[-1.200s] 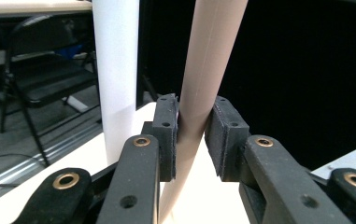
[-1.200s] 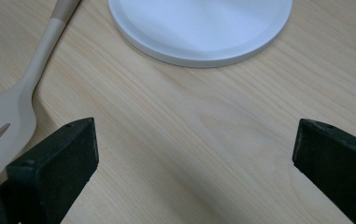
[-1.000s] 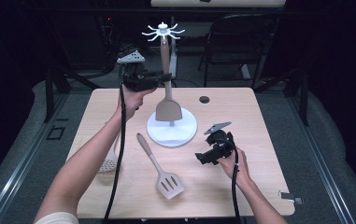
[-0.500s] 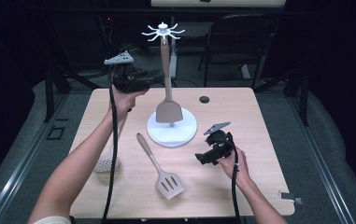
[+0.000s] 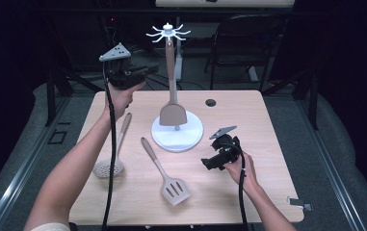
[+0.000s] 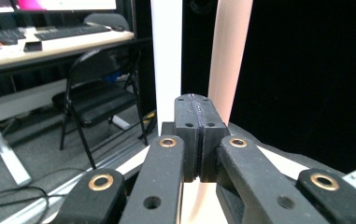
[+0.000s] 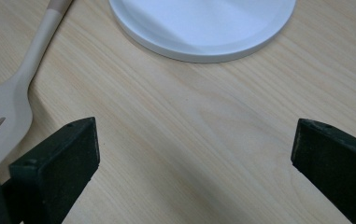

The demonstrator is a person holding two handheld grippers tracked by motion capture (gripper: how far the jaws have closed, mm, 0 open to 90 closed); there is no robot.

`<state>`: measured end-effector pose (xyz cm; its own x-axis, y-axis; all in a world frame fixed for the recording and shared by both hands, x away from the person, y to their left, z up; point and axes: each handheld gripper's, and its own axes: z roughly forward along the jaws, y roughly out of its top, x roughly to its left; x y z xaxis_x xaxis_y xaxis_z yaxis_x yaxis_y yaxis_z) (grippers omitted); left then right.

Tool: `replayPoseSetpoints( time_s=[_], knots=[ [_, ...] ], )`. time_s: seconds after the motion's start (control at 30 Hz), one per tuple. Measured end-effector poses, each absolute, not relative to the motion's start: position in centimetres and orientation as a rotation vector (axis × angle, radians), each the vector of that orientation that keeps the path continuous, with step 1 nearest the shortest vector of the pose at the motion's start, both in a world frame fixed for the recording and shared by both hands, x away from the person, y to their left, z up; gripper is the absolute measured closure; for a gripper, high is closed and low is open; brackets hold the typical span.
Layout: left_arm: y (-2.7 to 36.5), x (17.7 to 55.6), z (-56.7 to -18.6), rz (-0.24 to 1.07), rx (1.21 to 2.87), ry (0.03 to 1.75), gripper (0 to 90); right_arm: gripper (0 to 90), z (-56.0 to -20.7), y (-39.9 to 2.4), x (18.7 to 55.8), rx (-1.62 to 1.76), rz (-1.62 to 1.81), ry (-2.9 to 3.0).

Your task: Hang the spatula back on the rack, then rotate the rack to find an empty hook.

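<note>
The solid turner [image 5: 173, 114] is hanging by its handle tip from the hook crown of the white utensil stand [image 5: 190, 140], its blade dangling just above the round base. The left gripper [image 5: 147, 71] is hovering raised beside the upper handle. Its jaws have just been closing and are now pressed flat together with nothing between them. In the left gripper view the handle [image 6: 231, 51] and the stand's pole [image 6: 166, 56] are standing right behind the tips.

The main risk is likely a sideways nudge from this gripper. That could set the turner swinging, lift it off its hook, or rock the stand. The left cable is also trailing down across the skimmer [image 5: 109, 167] lying on the worktop [image 5: 268, 125], so a quick pull could be dragging that utensil along. The slotted turner [image 5: 174, 190] is lying near the front edge and could slide off if it is grabbed clumsily.

The right gripper [image 5: 209, 163] is resting low near the base with its jaws wide apart and empty.

No brand, label or legible writing is showing on any utensil, the stand or the grippers.
</note>
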<state>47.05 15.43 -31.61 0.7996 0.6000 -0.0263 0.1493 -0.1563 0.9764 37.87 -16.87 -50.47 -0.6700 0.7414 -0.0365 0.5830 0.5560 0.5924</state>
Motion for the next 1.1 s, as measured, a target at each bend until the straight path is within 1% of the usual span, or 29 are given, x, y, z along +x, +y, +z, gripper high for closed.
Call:
replayPoseSetpoints(
  time_s=[0.13,0.67,1.1],
  knots=[
    [15.2,46.9,-30.8,0.467,1.714,0.582,89.9,0.9,-50.5,-16.8,37.9,1.092,0.796,2.509],
    [14.2,47.0,-28.0,0.515,1.688,0.563,90.0,1.4,-50.7,-16.8,38.1,1.095,0.789,2.511],
    [14.0,46.5,-26.8,0.544,1.662,0.546,90.0,1.6,-50.7,-16.8,38.1,1.093,0.785,2.512]
  ],
)
